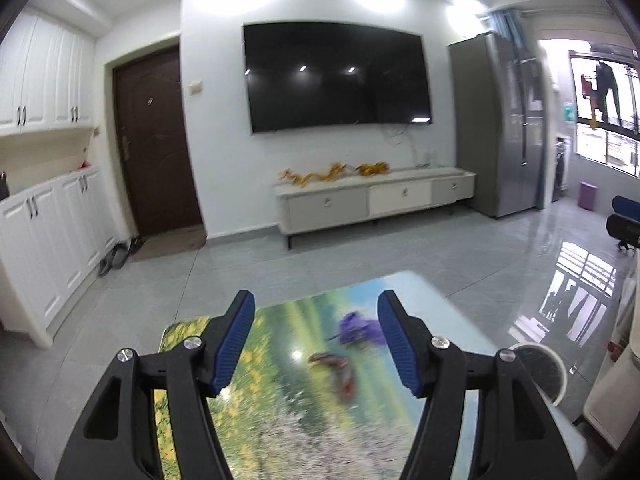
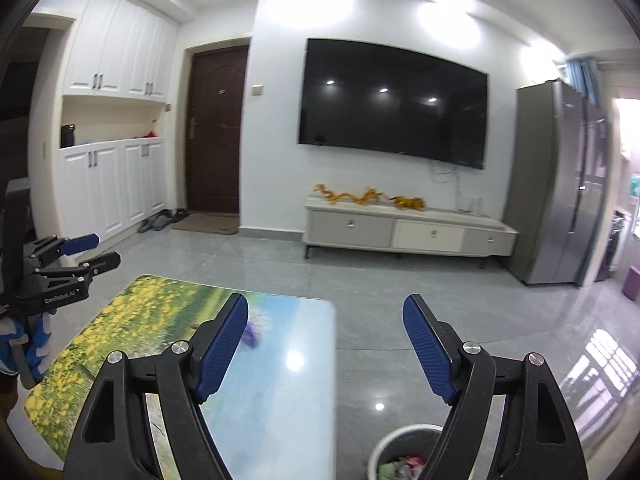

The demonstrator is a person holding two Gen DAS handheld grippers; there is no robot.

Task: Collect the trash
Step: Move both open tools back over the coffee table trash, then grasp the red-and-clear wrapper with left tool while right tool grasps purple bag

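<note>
My left gripper [image 1: 316, 298] hangs open over a low table [image 1: 280, 420] printed with a flower landscape, nothing between its blue pads. On the tabletop ahead are a purple scrap [image 1: 356, 326] and a red-brown scrap [image 1: 332, 364], both blurred. A white bin [image 1: 540, 364] stands at the table's right edge. In the right wrist view my right gripper [image 2: 326, 300] is open and empty above the table's right edge [image 2: 332, 360]. The bin [image 2: 384, 452] sits just below it with crumpled waste inside. The purple scrap [image 2: 253, 332] peeks past its left finger. The left gripper [image 2: 106, 249] shows at far left.
Grey tiled floor [image 2: 400, 280] lies beyond the table. A wall TV [image 2: 396, 100] hangs over a low drawer cabinet [image 2: 408, 234]. A steel fridge [image 2: 560, 184] stands to the right. White cupboards [image 2: 112, 184], a brown door [image 2: 216, 132] and shoes [image 2: 160, 220] are on the left.
</note>
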